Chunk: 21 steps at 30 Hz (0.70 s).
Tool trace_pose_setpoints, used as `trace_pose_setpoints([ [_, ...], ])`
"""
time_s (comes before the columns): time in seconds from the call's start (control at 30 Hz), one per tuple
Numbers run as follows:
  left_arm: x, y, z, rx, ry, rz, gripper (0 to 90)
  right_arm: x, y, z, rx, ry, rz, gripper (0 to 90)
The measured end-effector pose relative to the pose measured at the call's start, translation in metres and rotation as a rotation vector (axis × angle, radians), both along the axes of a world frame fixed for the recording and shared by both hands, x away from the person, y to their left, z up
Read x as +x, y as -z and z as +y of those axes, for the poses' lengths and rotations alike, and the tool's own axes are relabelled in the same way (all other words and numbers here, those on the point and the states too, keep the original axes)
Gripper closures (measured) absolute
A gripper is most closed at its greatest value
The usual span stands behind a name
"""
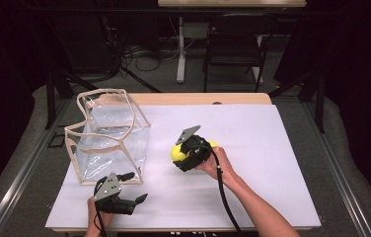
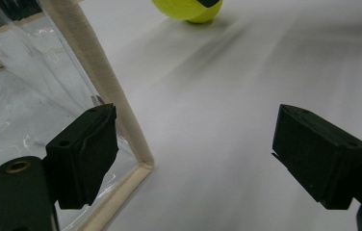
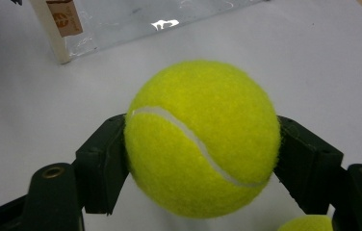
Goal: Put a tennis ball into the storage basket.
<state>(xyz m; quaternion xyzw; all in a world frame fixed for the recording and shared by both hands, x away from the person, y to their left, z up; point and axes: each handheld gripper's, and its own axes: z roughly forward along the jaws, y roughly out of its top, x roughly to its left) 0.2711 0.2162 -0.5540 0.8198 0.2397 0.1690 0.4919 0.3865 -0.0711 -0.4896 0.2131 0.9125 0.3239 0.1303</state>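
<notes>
- The right gripper (image 3: 202,159) is pinching a tennis ball (image 3: 202,137), one black jaw pressed on each side near the ball's widest part. In the high view the ball (image 1: 177,152) sits near the middle of the white table (image 1: 272,148), under that gripper (image 1: 186,154).
- A second yellow ball (image 3: 306,224) peeks in at about 5 o'clock of the held one; keep it out of the jaws' way.
- The left gripper (image 1: 133,186) has its jaws spread wide with nothing between them. It rests at about 6 o'clock of the clear bag (image 1: 109,136), close to the bag's near bottom corner.
- The likely step is carrying the ball to the bag, which stands at about 9 o'clock of the ball with its mouth facing up.
- To do it well: hold the squeeze steady, since the felt is round and could roll out if the grip loosens.
- Lift high enough to clear the cream rim (image 2: 97,72) before moving across, as the soft sides may fold if bumped.
- The free gripper could steady the bag's edge so the mouth stays open; release only once the ball is well inside.
</notes>
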Motion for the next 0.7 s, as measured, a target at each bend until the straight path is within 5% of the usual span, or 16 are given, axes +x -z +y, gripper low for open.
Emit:
trace_pose_setpoints([
  [0.7,0.001,0.000,0.000,0.000,0.002,0.001,16.1,0.016,-0.011,0.006,-0.002,0.004,0.009,26.6],
])
